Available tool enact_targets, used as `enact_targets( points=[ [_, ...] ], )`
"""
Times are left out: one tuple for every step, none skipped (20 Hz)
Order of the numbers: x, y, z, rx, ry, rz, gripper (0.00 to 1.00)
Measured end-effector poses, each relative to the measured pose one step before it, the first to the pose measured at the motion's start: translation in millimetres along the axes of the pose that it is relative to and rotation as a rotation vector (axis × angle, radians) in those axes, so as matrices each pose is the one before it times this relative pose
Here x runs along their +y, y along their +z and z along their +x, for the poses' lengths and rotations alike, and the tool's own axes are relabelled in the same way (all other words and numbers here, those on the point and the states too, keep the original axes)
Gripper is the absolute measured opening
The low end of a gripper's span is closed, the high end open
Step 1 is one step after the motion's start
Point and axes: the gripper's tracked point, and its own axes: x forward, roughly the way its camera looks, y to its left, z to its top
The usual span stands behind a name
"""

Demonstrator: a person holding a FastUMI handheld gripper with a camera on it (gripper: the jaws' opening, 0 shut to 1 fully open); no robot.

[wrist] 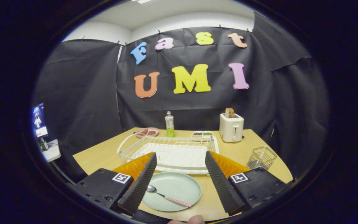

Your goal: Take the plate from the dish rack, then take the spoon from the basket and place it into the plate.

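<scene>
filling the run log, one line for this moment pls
gripper: open, empty | pink-handled metal spoon: on pale green round plate | white wire dish rack: beyond

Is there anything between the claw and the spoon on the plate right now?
Nothing visible. The claw is open, and the spoon lies on the plate on the table between its fingers, with no other object in the gap. The dish rack sits beyond them.

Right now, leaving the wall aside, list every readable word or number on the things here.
No text can be read.
Bottle: label too small to read.
Toaster: no text visible.
Marker on the gripper: a square pattern, no words.
Plate and spoon, between the open fingers: no text.
</scene>
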Motion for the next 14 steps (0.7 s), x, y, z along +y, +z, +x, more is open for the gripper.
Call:
enact_targets(
  points=[
    [-3.16, 2.82, -6.83, -0.02816, -0.01688, 0.0019, 1.0],
    [-3.29, 2.51, -3.74, -0.02824, -0.01837, 0.00093, 1.0],
    [-4.26, 1.87, -4.57, -0.02021, -0.01745, 0.00353, 1.0],
    [-1.96, -0.56, -2.42, -0.0121, -0.01143, 0.00526, 1.0],
    [0.17, 0.26, -1.92, -0.00964, 0.00052, 0.00736, 1.0],
    [-1.38, -0.88, -1.93, -0.00248, -0.00706, 0.00757, 1.0],
    [-1.58, 0.23, -0.3, -0.00058, -0.00769, 0.00292, 1.0],
    [-2.01, 0.28, -0.13, -0.00301, -0.00942, -0.00172, 1.0],
    [-0.81, 3.74, 0.65, -0.0127, -0.01158, -0.00417, 1.0],
    [0.19, 3.05, 1.82, -0.01842, -0.01018, -0.00243, 1.0],
    [1.88, 4.97, 0.42, -0.02381, -0.00308, 0.00316, 1.0],
    [3.4, 1.79, -0.52, -0.01679, 0.00027, 0.00883, 1.0],
    [1.66, 1.1, -0.27, -0.00662, -0.0063, 0.00678, 1.0],
    [1.34, -3.22, 0.68, 0.00651, -0.00681, -0.00587, 1.0]
  ],
)
